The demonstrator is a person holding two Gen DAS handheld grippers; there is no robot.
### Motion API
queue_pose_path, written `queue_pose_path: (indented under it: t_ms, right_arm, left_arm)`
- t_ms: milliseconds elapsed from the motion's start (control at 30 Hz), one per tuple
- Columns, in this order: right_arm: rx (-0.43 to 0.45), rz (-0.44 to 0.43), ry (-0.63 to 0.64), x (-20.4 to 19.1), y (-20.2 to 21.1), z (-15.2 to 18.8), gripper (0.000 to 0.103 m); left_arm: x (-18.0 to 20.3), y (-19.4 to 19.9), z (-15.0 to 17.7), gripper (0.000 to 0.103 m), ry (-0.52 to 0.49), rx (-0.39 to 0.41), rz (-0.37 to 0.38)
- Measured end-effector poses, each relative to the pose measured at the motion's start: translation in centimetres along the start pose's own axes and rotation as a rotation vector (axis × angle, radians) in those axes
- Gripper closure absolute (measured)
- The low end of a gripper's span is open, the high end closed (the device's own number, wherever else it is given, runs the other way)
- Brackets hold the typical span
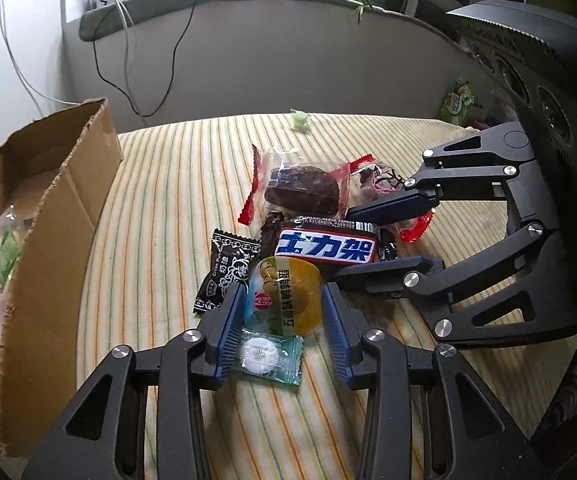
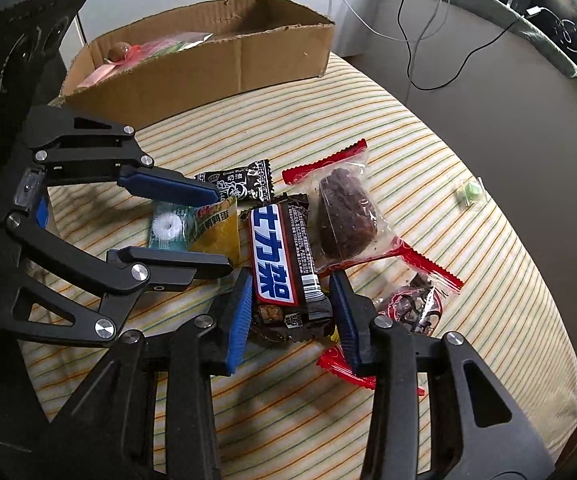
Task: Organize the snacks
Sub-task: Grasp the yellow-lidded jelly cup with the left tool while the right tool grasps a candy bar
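A pile of snacks lies on a striped cushion (image 1: 176, 184). My left gripper (image 1: 284, 304) is open, its blue pads either side of a yellow quail-egg pack (image 1: 288, 300), above a wrapped white mint (image 1: 258, 354). My right gripper (image 2: 290, 300) is open around the lower end of a brown chocolate bar (image 2: 278, 256); it also shows in the left wrist view (image 1: 368, 240) around that bar (image 1: 328, 248). A brown cake in a clear red-edged wrapper (image 1: 302, 190) and a black plum candy packet (image 1: 226, 272) lie beside them.
A torn cardboard box (image 2: 208, 60) holding several snacks stands at the cushion's far edge, on the left in the left wrist view (image 1: 48, 240). A small green candy (image 2: 468, 194) lies apart. Another red-edged dark snack (image 2: 412, 304) lies by my right finger. Cables hang behind.
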State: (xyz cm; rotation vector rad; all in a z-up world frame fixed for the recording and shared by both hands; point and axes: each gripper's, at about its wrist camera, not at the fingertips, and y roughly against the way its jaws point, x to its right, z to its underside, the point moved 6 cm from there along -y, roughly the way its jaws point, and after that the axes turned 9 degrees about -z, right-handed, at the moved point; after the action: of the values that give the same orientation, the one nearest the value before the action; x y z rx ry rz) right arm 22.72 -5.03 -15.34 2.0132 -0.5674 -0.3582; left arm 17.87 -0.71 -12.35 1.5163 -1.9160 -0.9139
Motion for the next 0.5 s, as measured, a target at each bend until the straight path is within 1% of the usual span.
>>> queue_pose_path:
  t_ms: [200,267,500]
  right_arm:
    - [0.014,-0.003,-0.027,0.5,0.9,0.3,0.065]
    - [0.022,-0.011,-0.040,0.6,1.2,0.5,0.065]
    - [0.066,0.002,-0.070,1.0,3.3,0.8,0.066]
  left_arm:
    - [-0.2,0.0,-0.1,0.070,0.004,0.009,0.002]
    - [-0.3,0.3,0.0,0.070,0.014,0.015,0.004]
    - [-0.3,2.0,-0.2,0.070,0.036,0.050,0.012]
